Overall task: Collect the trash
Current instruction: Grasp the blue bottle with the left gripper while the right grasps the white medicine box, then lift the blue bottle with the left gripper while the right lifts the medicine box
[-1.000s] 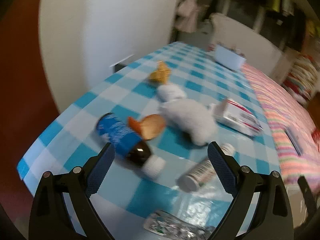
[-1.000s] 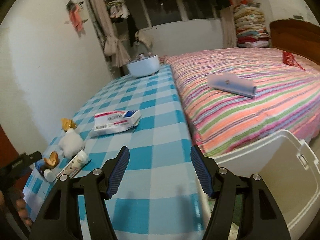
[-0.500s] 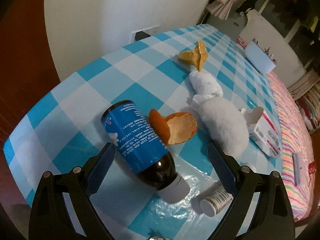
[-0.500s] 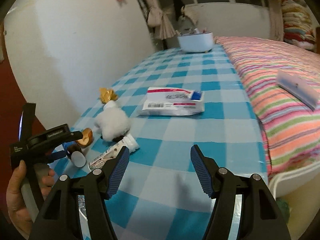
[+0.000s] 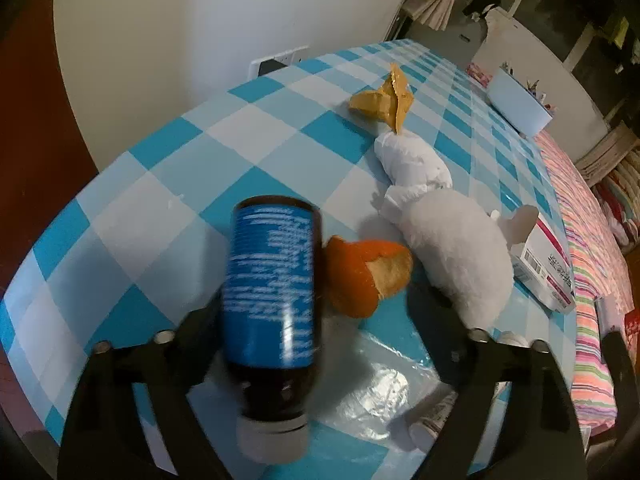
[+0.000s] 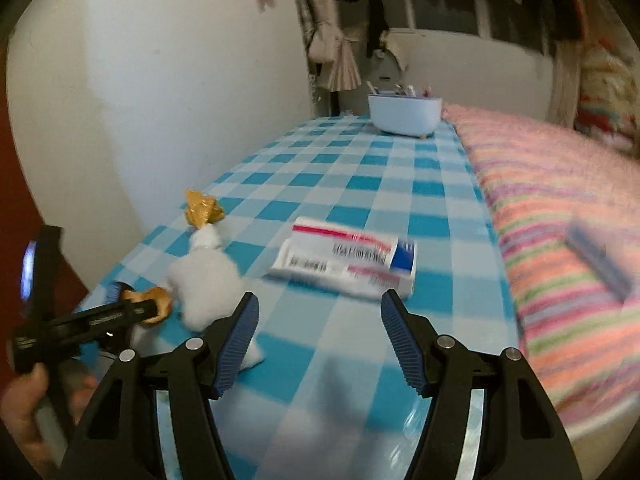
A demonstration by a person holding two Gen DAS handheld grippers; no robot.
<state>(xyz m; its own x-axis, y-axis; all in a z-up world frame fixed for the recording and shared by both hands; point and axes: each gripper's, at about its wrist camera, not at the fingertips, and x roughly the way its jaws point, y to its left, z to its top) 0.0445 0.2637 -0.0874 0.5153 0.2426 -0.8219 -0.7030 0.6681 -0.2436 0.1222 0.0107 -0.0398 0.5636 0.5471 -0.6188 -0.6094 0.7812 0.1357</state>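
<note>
left gripper (image 5: 316,320) spread around brown bottle (image 5: 272,300), set for pickup | right gripper (image 6: 318,344) spread, nothing held, hovering over table (image 6: 360,184)

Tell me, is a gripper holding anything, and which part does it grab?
Nothing is held. The left gripper is open, with the brown bottle between its fingers but not squeezed. The right gripper is open and empty.

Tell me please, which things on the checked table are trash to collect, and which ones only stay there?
Trash, likely:
brown bottle, between the left gripper fingers
orange peel
yellow peel
white tissue wad
opened carton

Just lying about:
blue tub with small items
flat case on the striped bedspread
</note>
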